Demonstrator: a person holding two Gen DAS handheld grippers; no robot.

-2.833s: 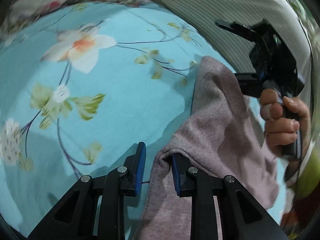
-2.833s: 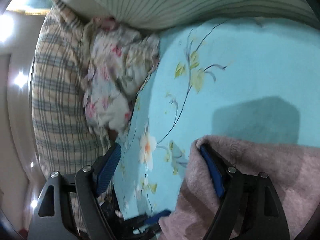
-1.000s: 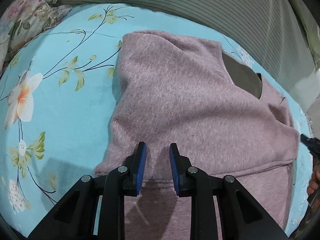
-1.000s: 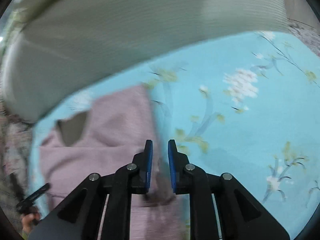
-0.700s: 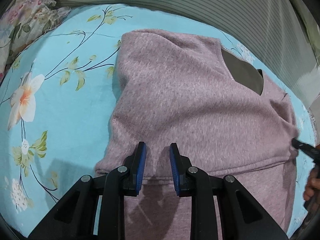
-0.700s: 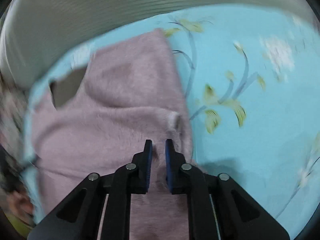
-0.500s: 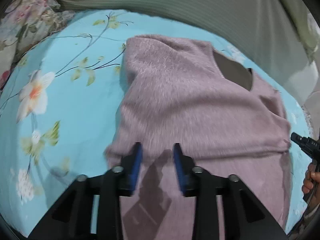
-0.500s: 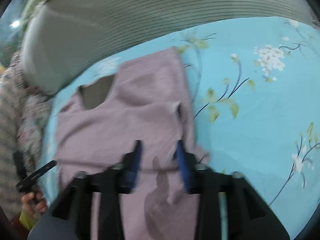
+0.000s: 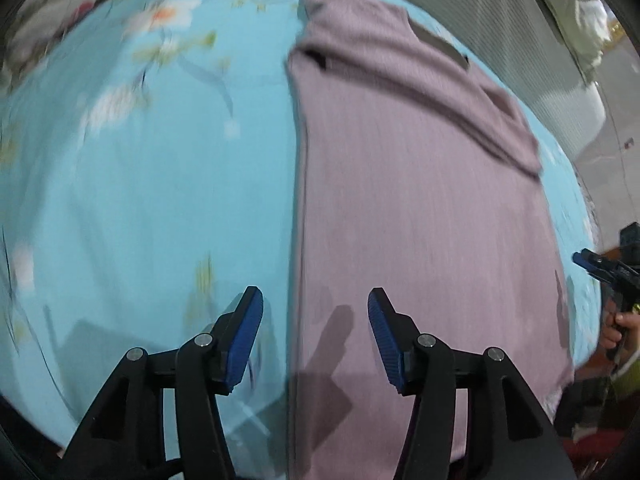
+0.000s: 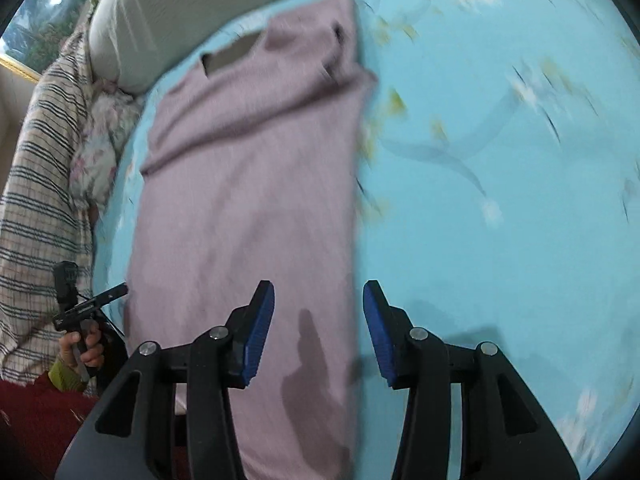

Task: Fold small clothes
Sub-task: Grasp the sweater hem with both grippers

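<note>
One blue floral bed sheet (image 9: 152,184) carries one mauve sweater (image 9: 420,208), lying flat and folded into a long strip. Only the right wrist view shows the plaid blanket (image 10: 36,184) left of the sweater. The left hand-held gripper (image 9: 314,330) hovers spread open over the sweater's left edge; the right hand-held gripper (image 10: 318,326) gapes empty over its right edge

Both grippers now stand wide open and raised off the mauve sweater (image 9: 420,200), where a second ago they were nearly closed at its folded edge. The left gripper (image 9: 314,328) and right gripper (image 10: 318,322) straddle its opposite long edges.
</note>
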